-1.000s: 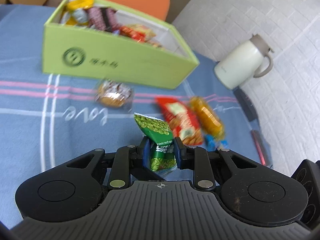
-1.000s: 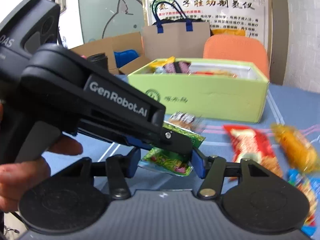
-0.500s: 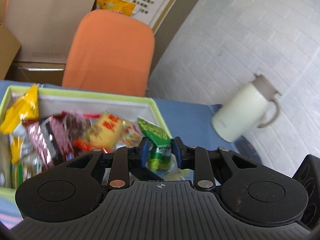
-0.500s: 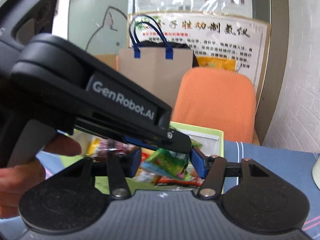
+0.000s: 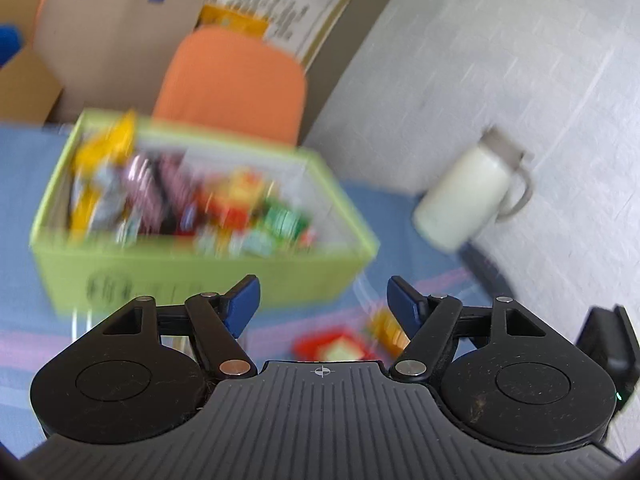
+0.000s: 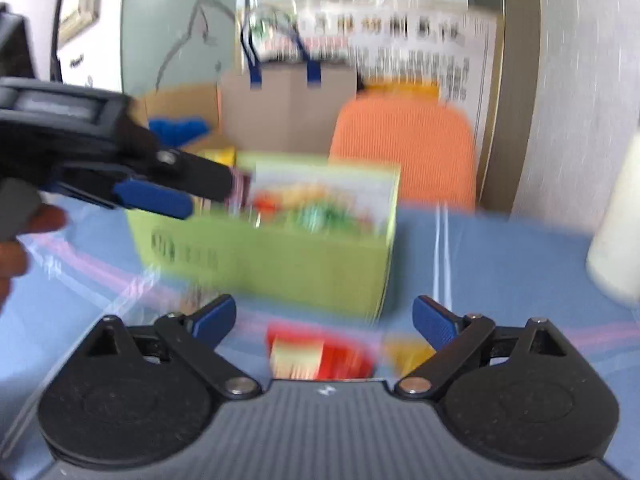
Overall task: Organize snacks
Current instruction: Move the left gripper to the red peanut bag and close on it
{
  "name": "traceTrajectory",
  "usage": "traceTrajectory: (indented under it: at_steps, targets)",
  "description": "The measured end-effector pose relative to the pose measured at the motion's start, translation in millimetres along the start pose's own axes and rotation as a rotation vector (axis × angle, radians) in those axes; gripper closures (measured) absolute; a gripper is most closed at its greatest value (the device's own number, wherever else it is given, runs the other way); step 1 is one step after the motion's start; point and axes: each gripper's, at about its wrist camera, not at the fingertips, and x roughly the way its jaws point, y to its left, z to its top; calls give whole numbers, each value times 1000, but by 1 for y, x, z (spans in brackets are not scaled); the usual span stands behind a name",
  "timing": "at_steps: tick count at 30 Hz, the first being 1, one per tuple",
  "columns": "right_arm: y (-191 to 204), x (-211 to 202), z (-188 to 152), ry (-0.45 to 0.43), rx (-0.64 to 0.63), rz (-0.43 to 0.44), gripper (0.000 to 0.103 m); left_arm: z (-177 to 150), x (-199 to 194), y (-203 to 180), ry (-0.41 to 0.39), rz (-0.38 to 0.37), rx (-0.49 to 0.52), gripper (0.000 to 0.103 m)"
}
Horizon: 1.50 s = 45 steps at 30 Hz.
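Both grippers, left and right, just opened, empty; lime-green cardboard snack box lies crosswise, logo too blurred to read.

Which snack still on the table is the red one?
The red packet, lying on the blue cloth just in front of the green box. The other snack beside it, toward the white jug's side, is the orange-yellow one.
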Motion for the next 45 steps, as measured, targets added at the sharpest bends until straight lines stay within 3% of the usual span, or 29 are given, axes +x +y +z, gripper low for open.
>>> traceTrajectory:
  at_steps: [4, 10, 23, 32, 34, 36, 41, 45]
  targets:
    - [12, 23, -18, 90, 13, -2, 9, -37, 2, 12, 58, 99, -37, 47]
    - [39, 39, -26, 161, -60, -23, 9, -58, -16, 29, 66, 205, -82, 47]
    - [129, 4, -57, 123, -109, 63, 9, -85, -60, 46, 47, 236, -126, 43]
    - [134, -9, -66, 100, -52, 35, 9, -92, -70, 46, 49, 197, -133, 39]
    - [131, -9, -68, 97, -17, 43, 1, -92, -65, 46, 62, 158, -147, 39]
    - [129, -10, -69, 87, -2, 48, 1, -90, -55, 45, 95, 105, -144, 39]
    - [128, -11, -69, 88, 2, 52, 1, -79, -31, 40, 172, 63, -106, 38]
    - [113, -15, -69, 55, 83, 116, 1, -81, -23, 40, 207, 35, -118, 39]
